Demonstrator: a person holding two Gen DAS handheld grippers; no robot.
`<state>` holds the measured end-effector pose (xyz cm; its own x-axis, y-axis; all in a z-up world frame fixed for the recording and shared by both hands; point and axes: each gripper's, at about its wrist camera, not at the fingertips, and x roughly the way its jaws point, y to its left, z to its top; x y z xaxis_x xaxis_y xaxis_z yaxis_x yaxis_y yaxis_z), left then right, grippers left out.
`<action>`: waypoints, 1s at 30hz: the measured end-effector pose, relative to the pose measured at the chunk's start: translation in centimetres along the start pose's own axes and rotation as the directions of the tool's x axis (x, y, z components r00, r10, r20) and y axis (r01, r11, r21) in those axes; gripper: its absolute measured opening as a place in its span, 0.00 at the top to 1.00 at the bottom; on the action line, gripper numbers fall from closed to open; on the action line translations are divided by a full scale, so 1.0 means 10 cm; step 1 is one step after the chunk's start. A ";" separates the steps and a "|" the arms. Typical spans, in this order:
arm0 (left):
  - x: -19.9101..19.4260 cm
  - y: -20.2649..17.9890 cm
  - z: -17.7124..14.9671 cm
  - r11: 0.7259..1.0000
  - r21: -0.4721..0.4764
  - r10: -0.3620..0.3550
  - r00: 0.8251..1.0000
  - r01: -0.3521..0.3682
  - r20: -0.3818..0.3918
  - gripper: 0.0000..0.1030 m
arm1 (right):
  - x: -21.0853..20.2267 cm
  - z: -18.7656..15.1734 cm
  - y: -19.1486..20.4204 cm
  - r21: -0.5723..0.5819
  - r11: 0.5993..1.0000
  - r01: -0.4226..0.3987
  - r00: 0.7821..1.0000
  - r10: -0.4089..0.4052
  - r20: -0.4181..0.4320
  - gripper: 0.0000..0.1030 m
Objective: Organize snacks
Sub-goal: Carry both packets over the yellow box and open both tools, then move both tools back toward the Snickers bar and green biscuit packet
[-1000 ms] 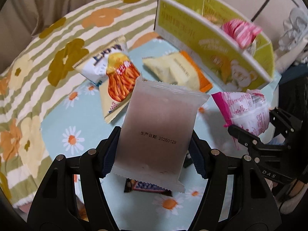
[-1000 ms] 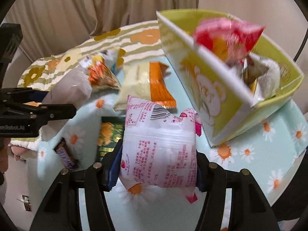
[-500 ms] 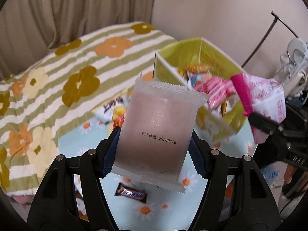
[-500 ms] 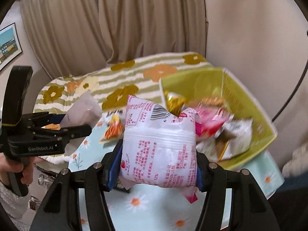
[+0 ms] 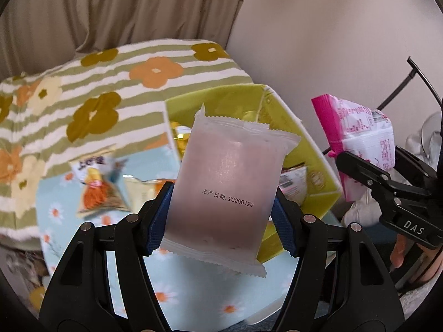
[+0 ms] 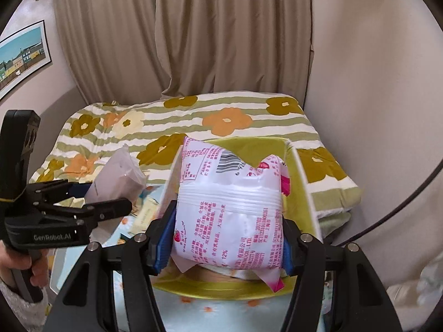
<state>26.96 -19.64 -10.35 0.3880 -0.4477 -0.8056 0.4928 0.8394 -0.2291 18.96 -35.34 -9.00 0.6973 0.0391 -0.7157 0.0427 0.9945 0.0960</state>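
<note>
Beige curtains back a flowered bed beside the daisy-print bench [image 5: 91, 251]. Both claws have risen: left claw [image 5: 221, 221] pinching a frosted pale-pink sachet [image 5: 224, 191], right claw [image 6: 227, 238] pinching a white-and-pink printed packet [image 6: 229, 215], now over the yellow-green cardboard box [image 5: 315, 149], seemingly ready for dropping.

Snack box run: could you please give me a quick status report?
Left gripper shut on frosted pale packet. Right gripper shut on pink-and-white packet. Both above the yellow-green box, already holding snacks. Nothing blocking.
</note>
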 end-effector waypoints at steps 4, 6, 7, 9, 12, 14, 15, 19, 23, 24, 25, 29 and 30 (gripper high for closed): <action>0.19 -0.29 -0.01 0.999 -0.044 0.011 1.000 -0.011 -0.016 0.38 | 0.13 0.03 -0.28 -0.004 1.000 -0.029 0.999 0.029 -0.028 0.45; 0.29 -0.39 -0.03 0.998 -0.053 0.015 0.999 -0.016 -0.032 0.38 | 0.20 0.03 -0.42 0.007 0.999 -0.040 0.998 0.040 -0.043 0.45; 0.33 -0.43 -0.04 0.998 -0.053 0.018 0.999 -0.020 -0.038 0.38 | 0.23 0.02 -0.49 0.017 0.999 -0.046 0.998 0.047 -0.052 0.45; 0.39 -0.51 -0.07 0.998 -0.052 0.024 0.999 -0.026 -0.035 0.38 | 0.30 0.00 -0.58 0.035 0.998 -0.060 0.996 0.062 -0.070 0.45; 0.38 -0.52 -0.08 0.997 -0.054 0.051 0.999 -0.052 -0.019 0.13 | 0.39 -0.04 -0.65 0.042 0.997 -0.068 0.993 0.072 -0.097 0.45; 0.38 -0.47 -0.07 0.995 -0.053 0.079 0.997 -0.079 0.000 0.00 | 0.43 -0.07 -0.67 0.046 0.997 -0.068 0.991 0.073 -0.112 0.45; 0.38 -0.44 -0.06 0.995 -0.054 0.081 0.997 -0.081 0.003 0.00 | 0.45 -0.08 -0.68 0.048 0.996 -0.069 0.990 0.074 -0.118 0.45; 0.40 -0.34 -0.07 0.994 -0.078 0.075 0.997 -0.076 -0.017 0.00 | 0.51 -0.17 -0.70 0.055 0.995 -0.081 0.985 0.088 -0.147 0.45; 0.43 -0.26 -0.08 0.992 -0.108 0.068 0.997 -0.071 -0.026 0.00 | 0.62 -0.15 -0.74 0.062 0.994 -0.090 0.981 0.099 -0.169 0.45; 0.45 -0.25 -0.08 0.992 -0.109 0.068 0.997 -0.071 -0.029 0.00 | 0.66 -0.13 -0.73 0.067 0.993 -0.092 0.979 0.102 -0.174 0.45; 0.46 -0.23 -0.08 0.991 -0.108 0.072 0.997 -0.075 -0.032 0.00 | 0.69 -0.13 -0.74 0.071 0.993 -0.091 0.979 0.102 -0.178 0.43; 0.51 -0.19 -0.10 0.991 -0.106 0.078 0.996 -0.083 -0.051 0.00 | 0.73 -0.13 -0.72 0.068 0.996 -0.063 0.987 0.072 -0.144 0.00; 0.52 -0.19 -0.11 0.991 -0.104 0.079 0.995 -0.084 -0.054 0.00 | 0.71 -0.13 -0.71 0.061 0.996 -0.068 0.990 0.075 -0.121 0.00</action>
<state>27.22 -23.18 -14.67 0.3829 -0.3628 -0.8496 0.3745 0.9016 -0.2163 22.63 -42.02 -15.66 0.6065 0.1251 -0.7852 0.0385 0.9818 0.1861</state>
